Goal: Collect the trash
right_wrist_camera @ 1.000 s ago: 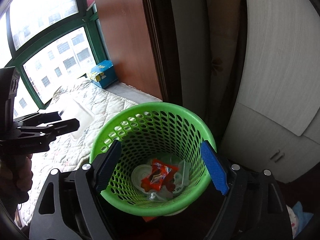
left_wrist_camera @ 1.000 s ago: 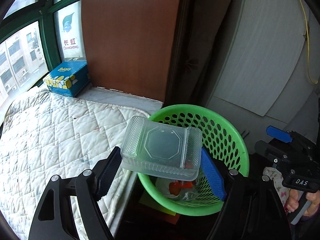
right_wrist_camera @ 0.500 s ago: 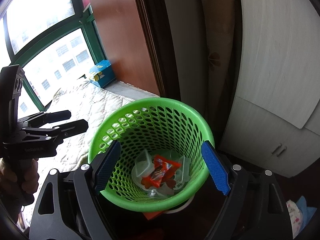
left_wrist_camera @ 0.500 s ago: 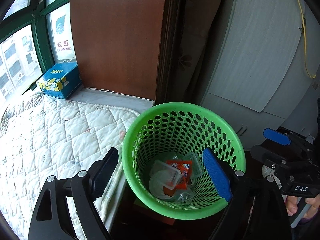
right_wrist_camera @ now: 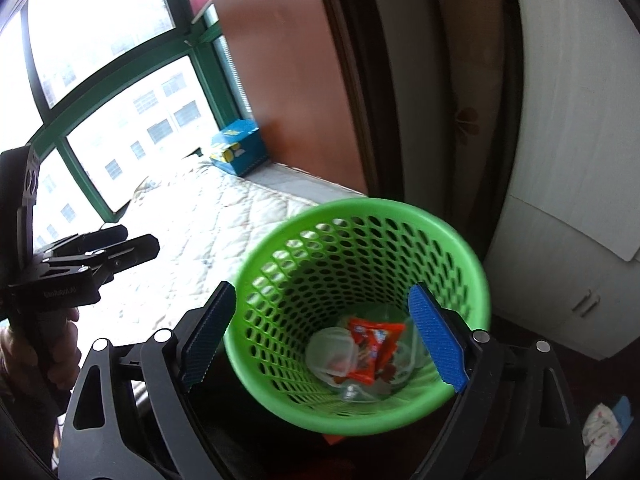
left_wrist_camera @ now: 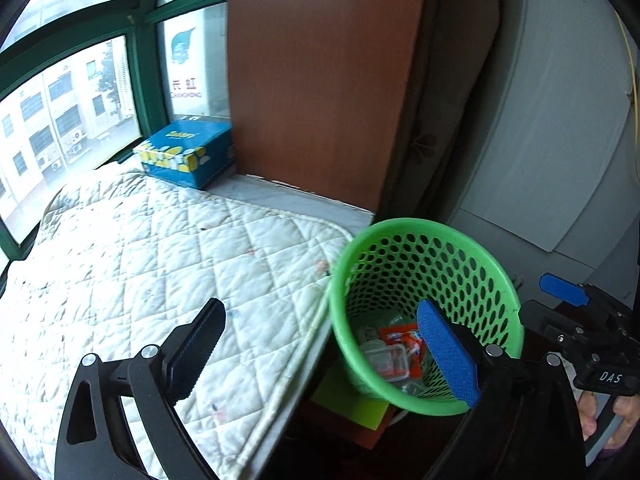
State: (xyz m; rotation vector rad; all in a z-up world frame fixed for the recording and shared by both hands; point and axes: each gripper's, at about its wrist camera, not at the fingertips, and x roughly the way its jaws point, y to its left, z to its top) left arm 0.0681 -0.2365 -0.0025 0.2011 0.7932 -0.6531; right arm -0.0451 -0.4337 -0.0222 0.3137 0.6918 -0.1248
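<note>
Left wrist view, from the left edge across: a window (left_wrist_camera: 76, 92) with green frames looks out on pale buildings, and under it a white quilted mattress (left_wrist_camera: 160, 264) fills the near left. A blue tissue box (left_wrist_camera: 188, 152) sits on the sill at the mattress's far edge, beside a brown wooden panel (left_wrist_camera: 312, 80). The left tool (left_wrist_camera: 320, 344) is released and has just been opening wider; its black finger hangs over the mattress, its blue-padded finger shows in front of the basket, and nothing is between them. Just off the mattress's right edge stands the green basket (left_wrist_camera: 424, 240), a perforated plastic bin. In its bottom lie the trash items: a clear plastic container (left_wrist_camera: 386, 358) and, touching it, an orange snack wrapper (left_wrist_camera: 404, 338). Farther right the right tool (left_wrist_camera: 568, 300) enters, held by a hand (left_wrist_camera: 604, 416) at the lower right edge.

Right wrist view, from the left: the left tool (right_wrist_camera: 120, 248) and the hand (right_wrist_camera: 60, 352) holding it stand over the bright mattress (right_wrist_camera: 208, 216). The right tool (right_wrist_camera: 320, 336) is also released, its jaws having just been opening, with nothing gripped; the green basket (right_wrist_camera: 360, 216) shows between its two blue pads. The clear plastic container (right_wrist_camera: 332, 352) and orange snack wrapper (right_wrist_camera: 374, 348) rest at the basket's bottom. A pale cabinet (right_wrist_camera: 560, 160) closes the right side.
</note>
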